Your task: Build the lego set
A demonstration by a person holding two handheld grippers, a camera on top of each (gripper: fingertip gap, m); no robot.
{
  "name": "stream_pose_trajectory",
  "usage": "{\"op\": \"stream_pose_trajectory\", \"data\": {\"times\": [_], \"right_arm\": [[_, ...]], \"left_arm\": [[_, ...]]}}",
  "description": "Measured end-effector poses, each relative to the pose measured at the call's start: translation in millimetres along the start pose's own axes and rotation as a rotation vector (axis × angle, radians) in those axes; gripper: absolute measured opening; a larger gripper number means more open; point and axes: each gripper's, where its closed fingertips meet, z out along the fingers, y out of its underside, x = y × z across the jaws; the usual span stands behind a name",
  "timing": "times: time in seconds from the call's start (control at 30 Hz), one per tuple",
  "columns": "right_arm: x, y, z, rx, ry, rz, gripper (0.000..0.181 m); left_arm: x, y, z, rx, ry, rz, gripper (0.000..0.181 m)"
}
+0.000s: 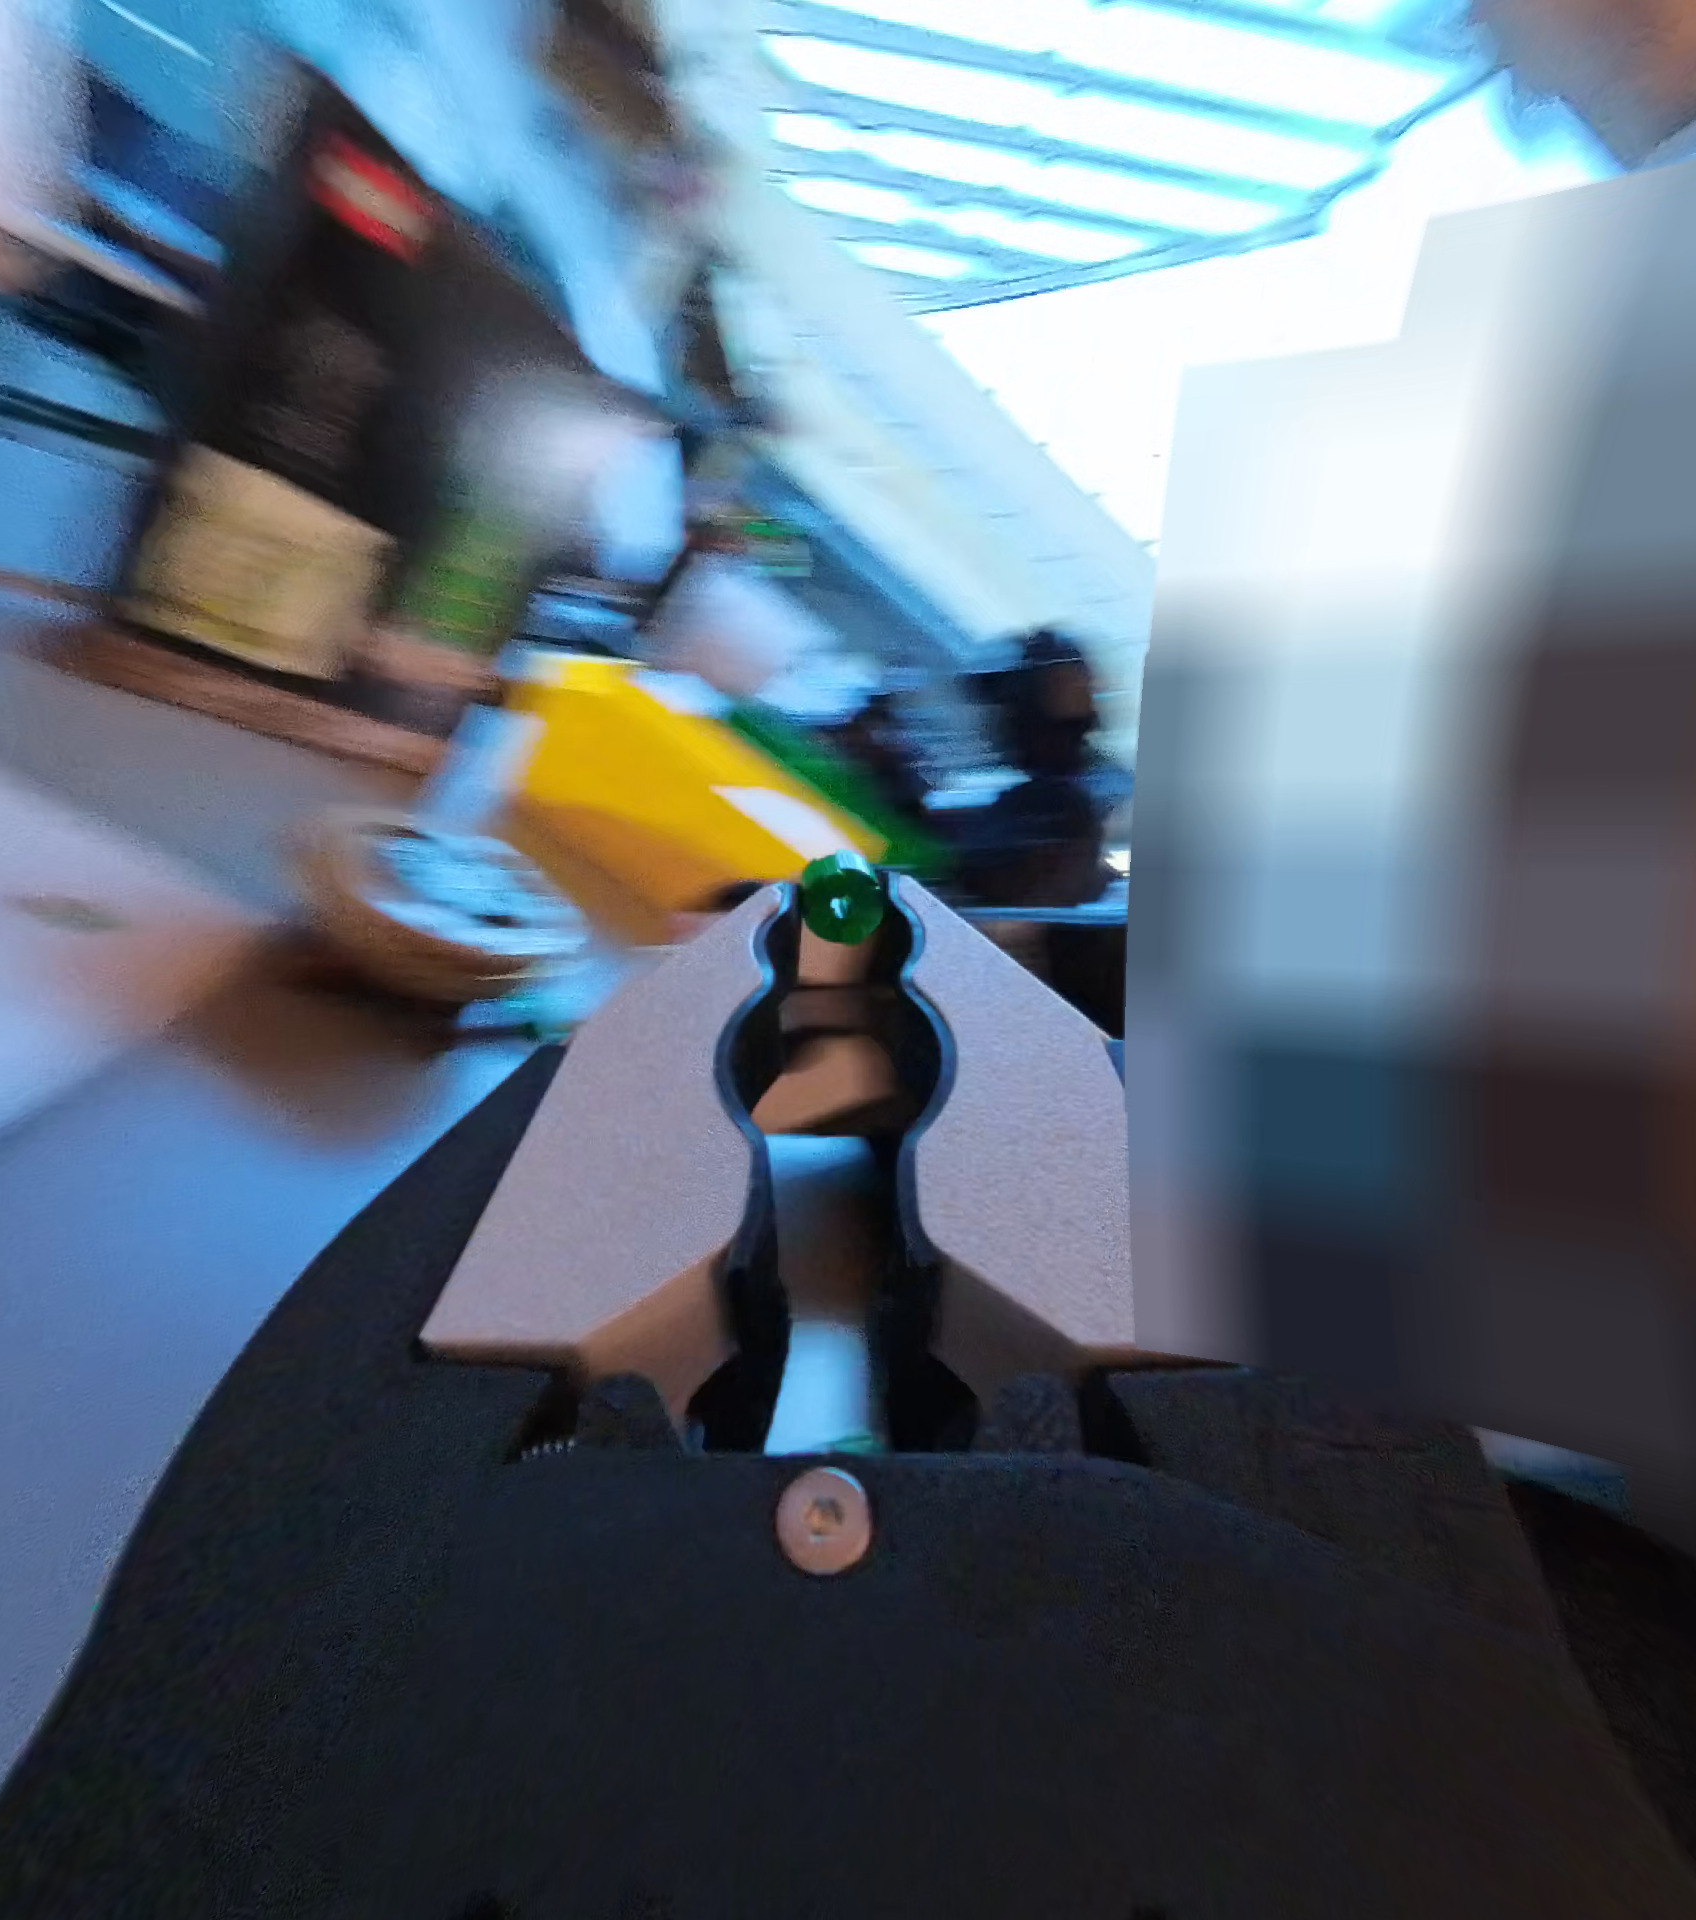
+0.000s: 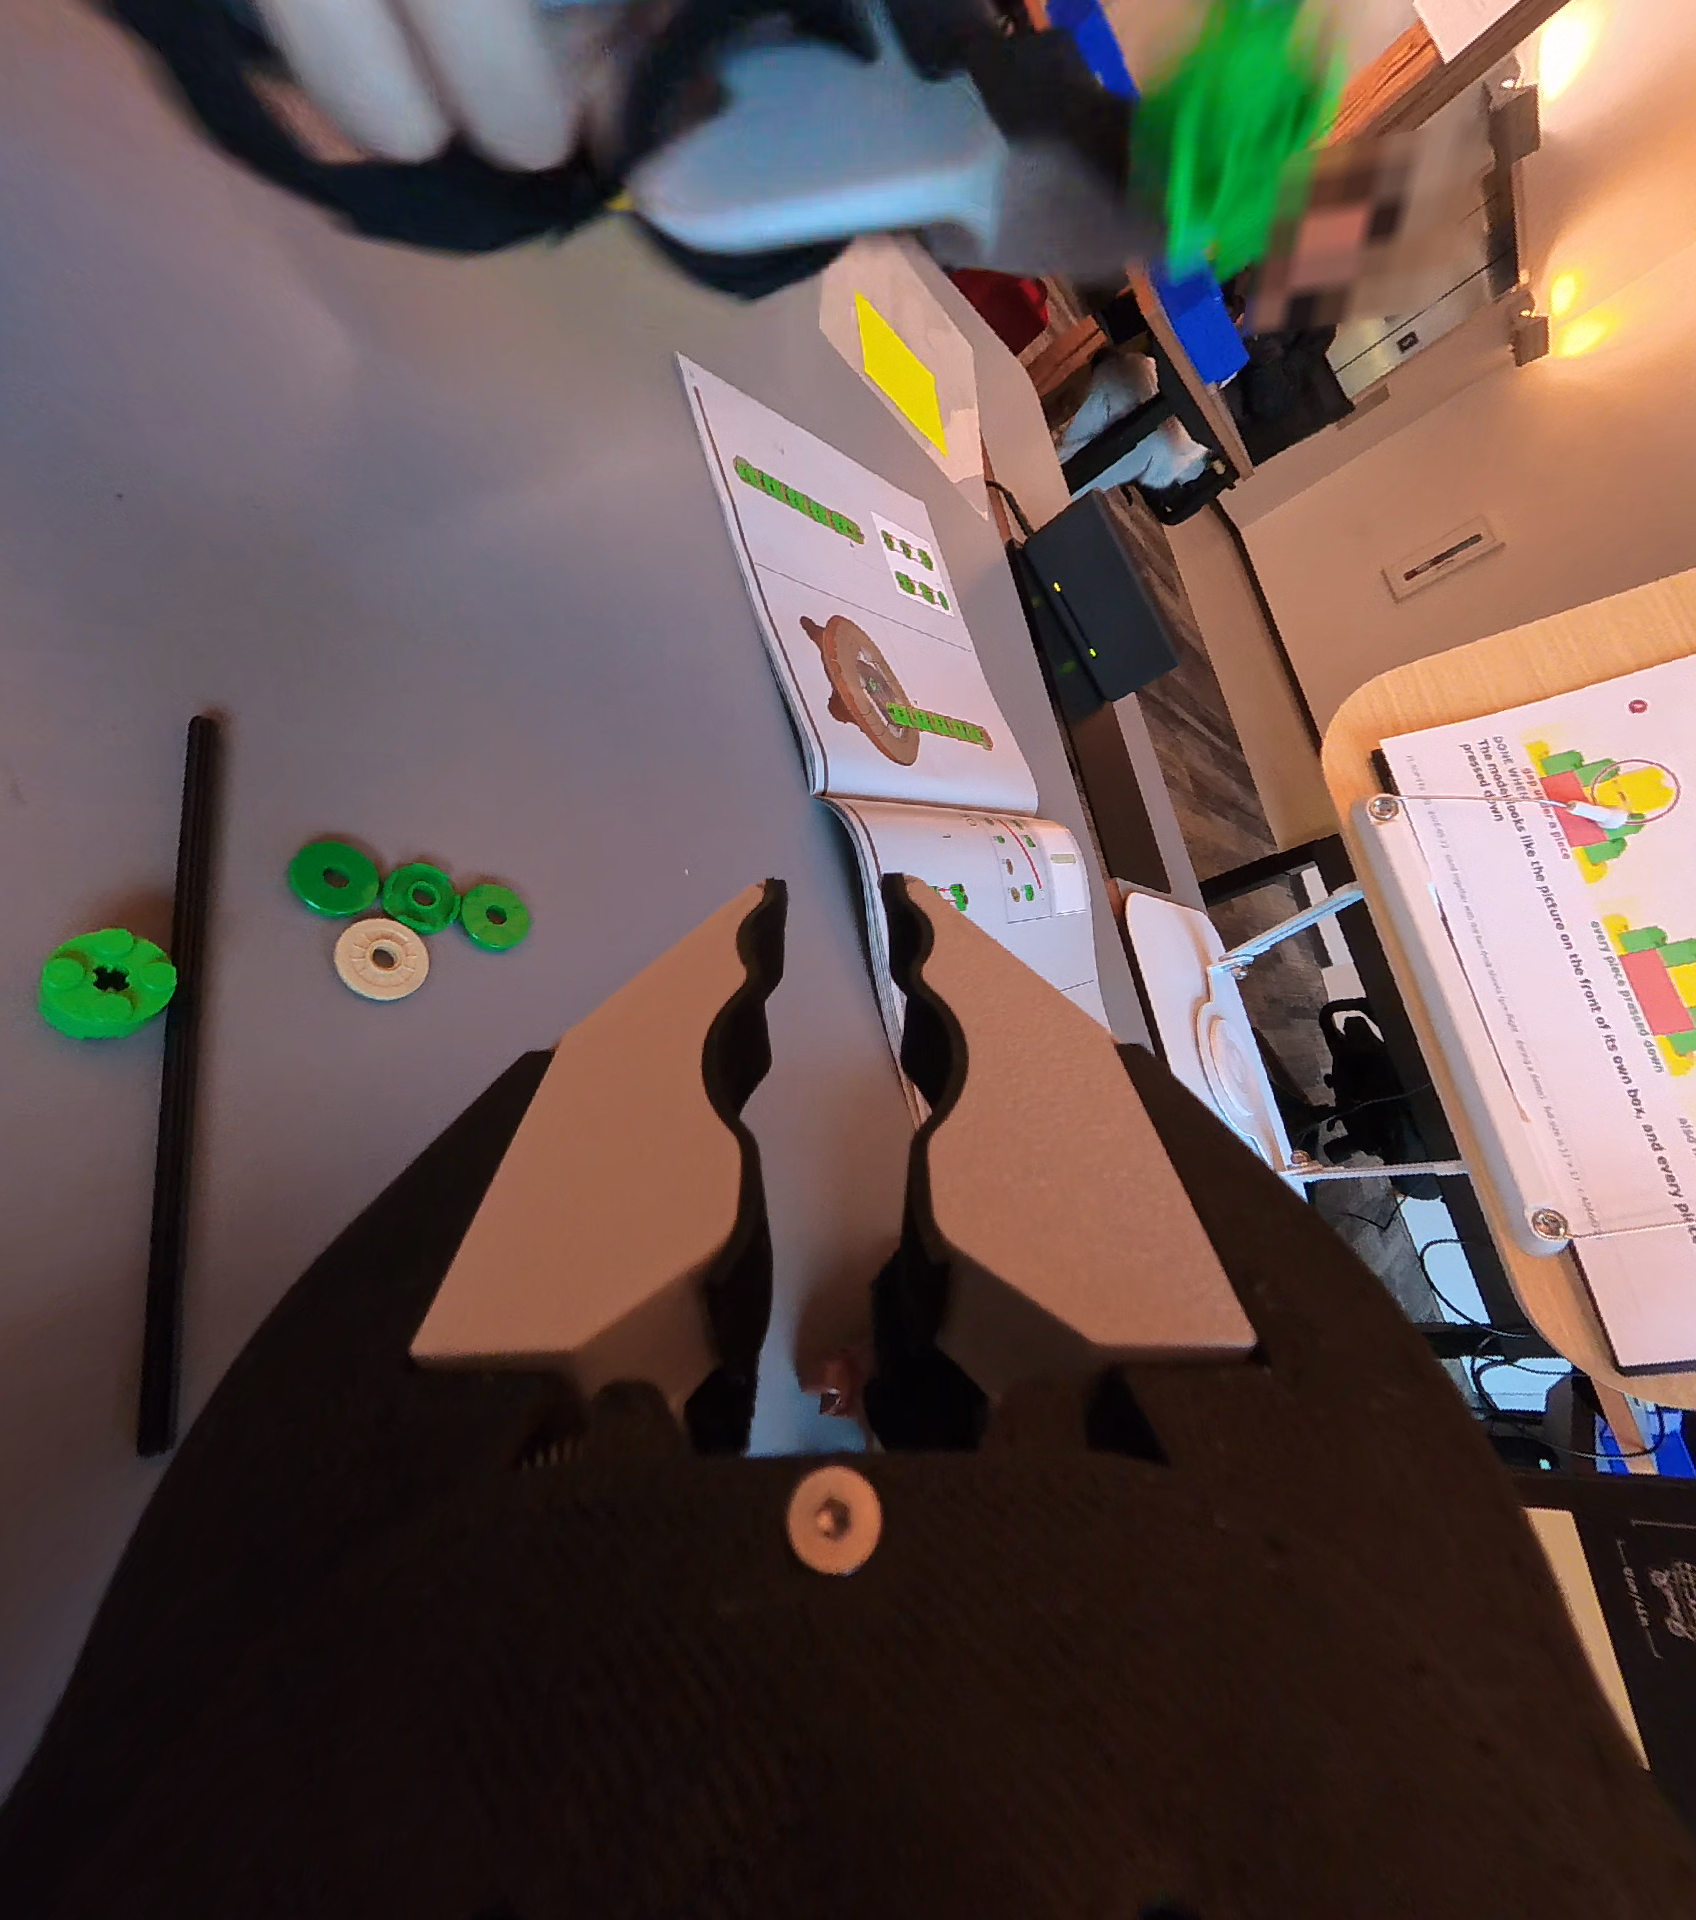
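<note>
My left gripper [image 1: 840, 902] is shut on a small green round lego piece [image 1: 838, 906] held at its fingertips, lifted in the air; the view behind it is motion-blurred. My right gripper [image 2: 831, 894] is open and empty above the grey table [image 2: 408, 520]. On the table to its left lie a long black axle [image 2: 182, 1081], a green round stud plate [image 2: 106, 982], three flat green round pieces [image 2: 413, 896] and a tan round piece [image 2: 383, 958]. The open instruction booklet [image 2: 865, 644] lies ahead of the right gripper. The other gripper shows blurred at the top [image 2: 802, 156].
A yellow and green lego box [image 1: 657, 790] and a blurred brown round thing [image 1: 428, 914] show in the left wrist view. A clear bag with a yellow sheet [image 2: 901, 379] lies past the booklet. A wooden side table [image 2: 1395, 665] holds a printed sheet. There is about 10 cm between the tips of the two grippers. The green round stud plate [image 2: 106, 982] is closer to my right gripper, around 11 cm from its tips; the left tips are 20 cm off.
</note>
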Motion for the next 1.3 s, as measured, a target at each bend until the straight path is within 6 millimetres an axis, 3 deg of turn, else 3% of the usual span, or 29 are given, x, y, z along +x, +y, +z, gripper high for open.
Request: {"op": "stream_pose_trajectory", "data": {"times": [0.03, 0.07, 0.1, 0.17, 0.23, 0.3, 0.37, 0.43, 0.5, 0.6, 0.67, 0.73, 0.77, 0.83, 0.9, 1.0, 1.13, 1.2, 1.3], "right_arm": [[0, 0, 0, 0.000, 0.000, -0.002, 0.018], [0, 0, 0, 0.000, -0.001, -0.003, 0.018], [-1, -1, 0, 0.000, -0.003, -0.003, 0.018], [-2, -1, 0, -0.001, -0.007, -0.006, 0.018], [-2, 0, 1, -0.003, -0.008, -0.010, 0.018], [-2, 0, 1, -0.005, -0.009, -0.012, 0.018], [-3, 0, 1, -0.008, -0.010, -0.013, 0.018], [-3, 0, 2, -0.012, -0.011, -0.016, 0.017], [-4, 0, 2, -0.013, -0.013, -0.017, 0.017], [-4, 0, 2, -0.015, -0.013, -0.019, 0.017], [-4, 1, 2, -0.015, -0.013, -0.017, 0.017], [-3, 1, 2, -0.015, -0.011, -0.018, 0.017], [-3, 1, 3, -0.016, -0.009, -0.016, 0.017], [-1, 1, 3, -0.017, 0.001, -0.010, 0.018], [5, 4, 2, -0.026, 0.029, 0.005, 0.018], [22, 8, -2, -0.037, 0.102, 0.058, 0.018], [40, 11, -9, -0.018, 0.156, 0.164, 0.018], [44, 13, -10, -0.020, 0.165, 0.188, 0.018], [43, 13, -10, -0.024, 0.165, 0.183, 0.018]], "left_arm": [[-29, -8, -15, -0.011, -0.260, 0.145, 0.014], [-53, -22, -40, 0.000, -0.517, 0.292, 0.013], [-61, -43, -67, 0.050, -0.705, 0.430, 0.014], [-55, -83, -121, 0.170, -1.019, 0.631, 0.014], [-47, -108, -182, 0.230, -1.339, 0.745, 0.014], [-49, -114, -231, 0.209, -1.544, 0.732, 0.014], [-56, -110, -266, 0.201, -1.621, 0.636, 0.014], [-69, -100, -285, 0.166, -1.633, 0.524, 0.014], [-78, -93, -292, 0.141, -1.631, 0.456, 0.023], [-68, -105, -287, 0.189, -1.663, 0.546, 0.047], [-47, -120, -272, 0.273, -1.635, 0.699, 0.048], [-22, -129, -233, 0.359, -1.451, 0.850, 0.044], [-14, -126, -204, 0.357, -1.297, 0.900, 0.038], [-9, -99, -135, 0.237, -0.932, 0.898, 0.028], [-16, -53, -79, 0.041, -0.642, 0.757, 0.024], [-20, 11, -30, -0.166, -0.340, 0.470, 0.023], [-33, 69, -8, -0.387, -0.225, 0.286, 0.021], [-42, 99, -6, -0.555, -0.242, 0.340, 0.022], [-37, 140, -3, -0.758, -0.187, 0.494, 0.024]]}}
